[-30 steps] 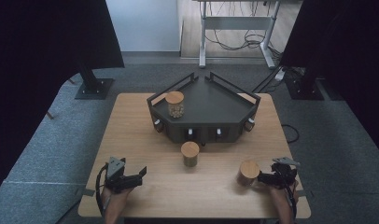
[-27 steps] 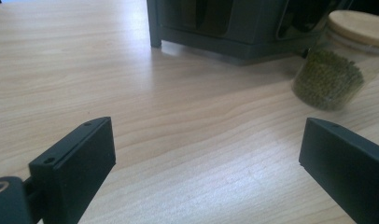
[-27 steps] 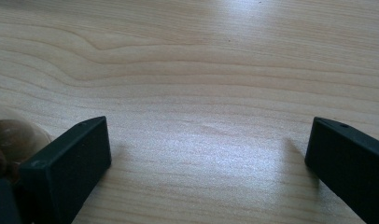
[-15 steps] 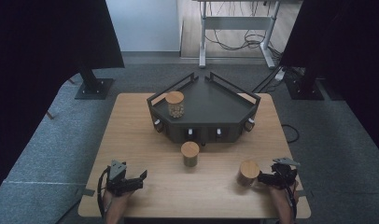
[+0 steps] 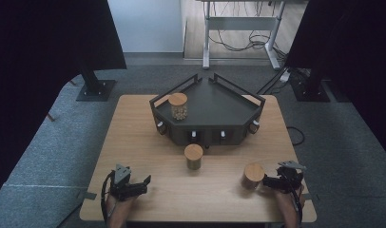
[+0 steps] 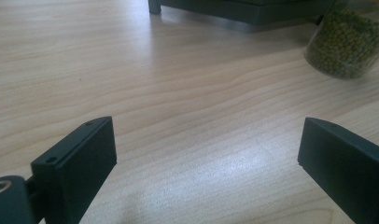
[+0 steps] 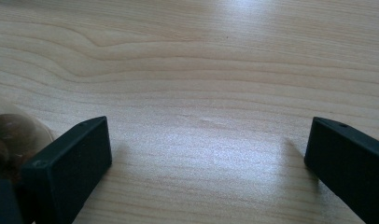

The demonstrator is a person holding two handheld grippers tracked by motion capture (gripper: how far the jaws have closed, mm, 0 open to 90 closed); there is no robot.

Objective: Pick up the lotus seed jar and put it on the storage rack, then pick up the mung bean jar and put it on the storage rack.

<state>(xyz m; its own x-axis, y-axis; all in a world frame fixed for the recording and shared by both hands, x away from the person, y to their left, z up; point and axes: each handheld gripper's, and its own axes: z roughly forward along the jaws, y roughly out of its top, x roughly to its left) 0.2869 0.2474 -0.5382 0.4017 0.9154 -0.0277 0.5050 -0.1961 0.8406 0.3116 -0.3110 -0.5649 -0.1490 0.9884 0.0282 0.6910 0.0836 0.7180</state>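
Three cork-lidded jars are in the high view. One jar (image 5: 178,105) stands on the black tray (image 5: 219,102), a second jar (image 5: 193,156) stands mid-table, and a third jar (image 5: 253,175) is at the front right. My left gripper (image 5: 143,182) rests low at the front left, pointing right. In the left gripper view it (image 6: 206,135) is open over bare wood, with a jar of green beans (image 6: 348,44) far ahead on the right. My right gripper (image 5: 268,181) points at the third jar. It (image 7: 208,135) is open, with that jar (image 7: 10,135) beside its left jaw.
The wooden table (image 5: 134,137) has bare surface on both sides of the tray. The tray's dark front wall (image 6: 243,9) crosses the top of the left gripper view. Black stands and a desk frame (image 5: 238,33) sit on the grey floor beyond the table.
My left gripper has drifted slightly toward the table's near edge. The right gripper and the jars have not moved.
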